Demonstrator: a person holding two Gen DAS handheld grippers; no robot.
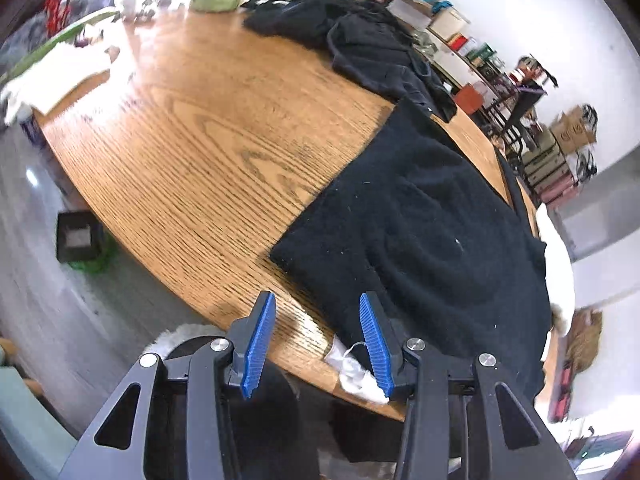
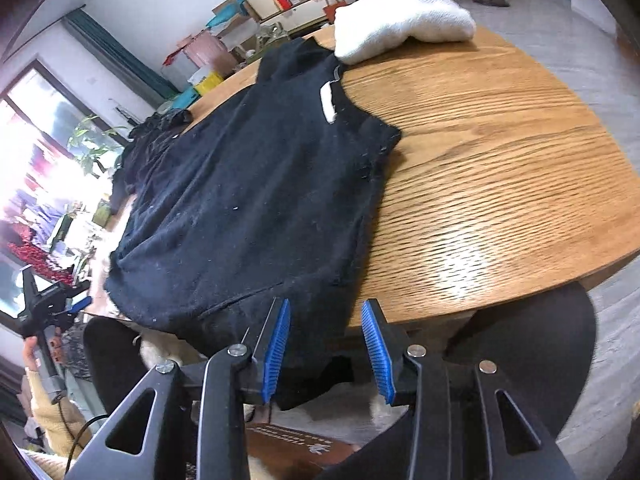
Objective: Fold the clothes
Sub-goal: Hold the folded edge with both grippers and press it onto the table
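Black sweater (image 1: 432, 240) lies flat on the wooden desk (image 1: 192, 128), hem over the near edge. Both grippers, left (image 1: 318, 344) and right (image 2: 326, 348), hover there, fingers spread, grasping nothing.

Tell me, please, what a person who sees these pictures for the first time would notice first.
First comes the black sweater, spread flat on the round wooden table with its near edge hanging over the rim. Next, a folded white garment sits on the far side of the table, just beyond the sweater's collar. Both claws are open at the near edge: the right claw over the sweater's hem, the left claw beside a white tag.
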